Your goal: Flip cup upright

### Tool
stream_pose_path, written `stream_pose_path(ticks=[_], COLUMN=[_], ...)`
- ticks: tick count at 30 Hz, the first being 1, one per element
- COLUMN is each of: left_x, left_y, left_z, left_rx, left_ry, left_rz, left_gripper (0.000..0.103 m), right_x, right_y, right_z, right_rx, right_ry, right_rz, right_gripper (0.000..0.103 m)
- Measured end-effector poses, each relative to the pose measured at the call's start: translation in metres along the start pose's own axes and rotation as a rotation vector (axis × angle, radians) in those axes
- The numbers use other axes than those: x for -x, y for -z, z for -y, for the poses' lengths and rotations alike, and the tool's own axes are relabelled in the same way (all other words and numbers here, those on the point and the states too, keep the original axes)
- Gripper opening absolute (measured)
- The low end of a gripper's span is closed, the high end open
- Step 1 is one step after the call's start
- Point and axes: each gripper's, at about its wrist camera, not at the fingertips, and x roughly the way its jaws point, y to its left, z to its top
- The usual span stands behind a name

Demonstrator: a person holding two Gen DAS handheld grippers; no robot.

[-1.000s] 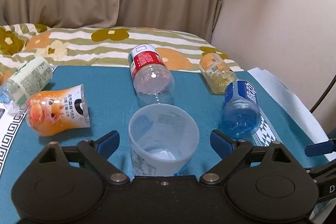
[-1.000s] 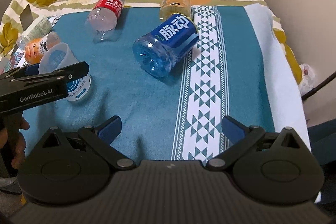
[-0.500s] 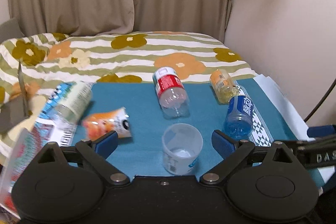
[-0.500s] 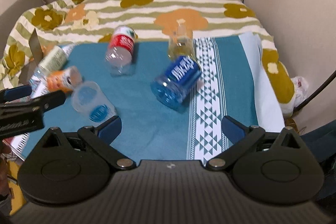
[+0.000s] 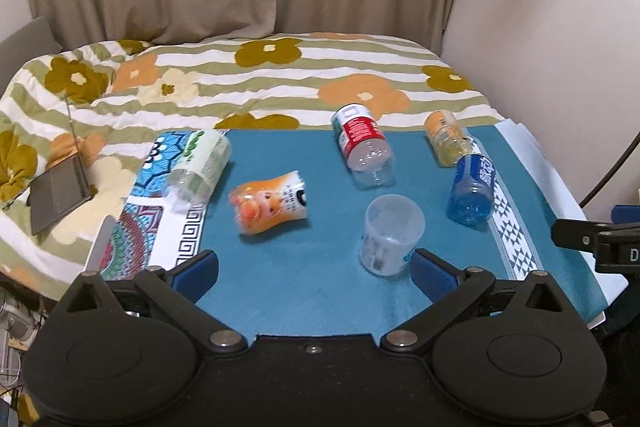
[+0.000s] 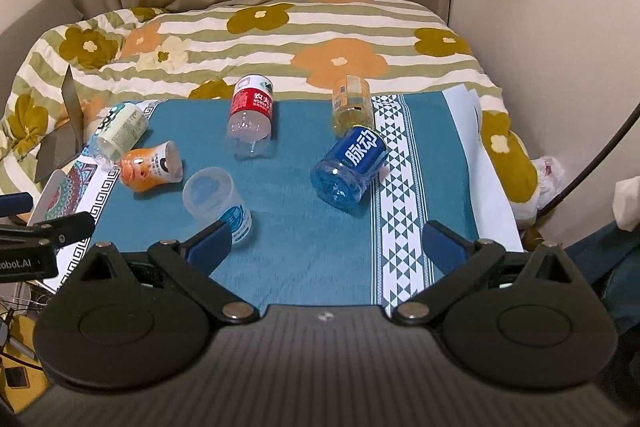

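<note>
A translucent plastic cup [image 5: 390, 233] stands upright on the teal cloth [image 5: 304, 279], its mouth facing up. It also shows in the right wrist view [image 6: 216, 201], low on the left. My left gripper [image 5: 314, 269] is open and empty, pulled back from the cup, which sits just ahead of its right finger. My right gripper [image 6: 326, 245] is open and empty, with the cup just beyond its left fingertip.
Several bottles lie on the cloth: an orange one [image 5: 270, 203], a green-labelled one [image 5: 200, 163], a red-labelled one [image 5: 362, 147], a yellow one [image 5: 448, 139] and a blue one [image 5: 472, 189]. A flowered bedspread [image 5: 260, 83] lies behind, and a wall stands to the right.
Both grippers have drawn back and up from the cup, so more of the bed is in view. The cup stays upright where it was.
</note>
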Motion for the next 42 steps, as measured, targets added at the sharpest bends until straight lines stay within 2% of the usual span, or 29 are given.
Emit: stream_pose_path(ticks=[8, 20, 42], left_x=[0.011, 0.021, 0.021], left_y=[0.004, 0.007, 0.006], left_z=[-0.008, -0.006, -0.005], left_rx=[0.005, -0.013, -0.023], left_ry=[-0.004, -0.001, -0.013], left_rz=[0.025, 0.067, 0.082], left_gripper=[0.103, 0.103, 0.103], right_x=[0.010, 0.017, 0.015], right_y=[0.014, 0.019, 0.020], right_z=[-0.007, -0.010, -0.009], right_rx=[-0.008, -0.009, -0.009], right_ry=[0.020, 0.034, 0.036], right_rz=[0.010, 0.029, 0.019], right_gripper=[0.103, 0.103, 0.103])
